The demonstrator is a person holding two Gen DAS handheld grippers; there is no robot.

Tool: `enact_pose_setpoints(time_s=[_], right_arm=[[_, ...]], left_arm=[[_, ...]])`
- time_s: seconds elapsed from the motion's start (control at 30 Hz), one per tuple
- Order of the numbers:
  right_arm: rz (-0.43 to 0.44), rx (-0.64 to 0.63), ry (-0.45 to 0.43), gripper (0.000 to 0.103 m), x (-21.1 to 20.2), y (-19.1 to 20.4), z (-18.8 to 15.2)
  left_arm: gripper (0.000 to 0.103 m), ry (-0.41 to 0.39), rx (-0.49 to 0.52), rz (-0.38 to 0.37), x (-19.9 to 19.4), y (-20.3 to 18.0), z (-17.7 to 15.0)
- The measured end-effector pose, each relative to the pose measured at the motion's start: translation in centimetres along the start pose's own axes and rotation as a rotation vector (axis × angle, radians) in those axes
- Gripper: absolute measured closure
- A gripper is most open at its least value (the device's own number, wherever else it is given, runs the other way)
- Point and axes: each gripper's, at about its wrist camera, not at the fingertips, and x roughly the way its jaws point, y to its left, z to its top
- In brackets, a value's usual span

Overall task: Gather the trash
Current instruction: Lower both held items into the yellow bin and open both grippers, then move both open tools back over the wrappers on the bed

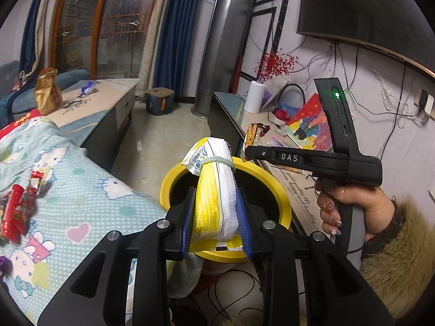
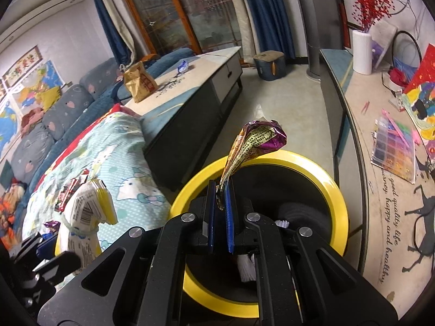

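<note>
Both loads hang over the bin (image 2: pixel 337 195): my left gripper (image 1: pixel 216 217) fingers grasp the yellow packet (image 1: pixel 214 190), my right gripper (image 2: pixel 220 217) pinches the purple wrapper (image 2: pixel 258 141). Next, release.

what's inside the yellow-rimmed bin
In the right wrist view, the round yellow-rimmed bin holds a dark rounded lump and a white ribbed piece. The right gripper hides the rest of the inside.

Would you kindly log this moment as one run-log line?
left gripper: shut on yellow packet | right gripper: shut on purple wrapper | both over yellow bin
</note>
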Motion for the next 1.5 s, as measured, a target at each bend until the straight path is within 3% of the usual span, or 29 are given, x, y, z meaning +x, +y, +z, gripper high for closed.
enact_pose_setpoints(time_s=[0.87,0.9,0.97,1.03,1.1,1.17,1.5], right_arm=[[-0.055,0.063,0.107,0.098,2.7,-3.9,-1.8],[-0.058,0.066,0.108,0.096,2.7,-4.0,-1.8],[-0.061,0.084,0.108,0.082,2.7,-4.3,-1.7],[-0.066,0.100,0.101,0.072,2.5,-4.5,-1.8],[-0.072,0.103,0.094,0.070,2.4,-4.6,-1.7],[-0.082,0.109,0.085,0.059,2.2,-4.6,-1.7],[-0.072,0.071,0.008,0.045,1.0,-2.5,-1.2]], left_arm=[[0.074,0.125,-0.009,-0.038,7.8,-0.4,-1.5],[0.072,0.126,-0.013,-0.037,8.1,-0.2,-1.5],[0.049,0.117,-0.015,-0.035,8.4,-0.1,-1.4],[0.034,0.097,-0.012,-0.032,8.3,-0.1,-1.2],[0.030,0.080,-0.006,-0.027,7.9,-0.2,-1.1],[0.020,0.064,-0.004,-0.010,7.3,-0.2,-1.1],[0.010,-0.008,-0.058,0.084,3.1,1.6,-1.0]])
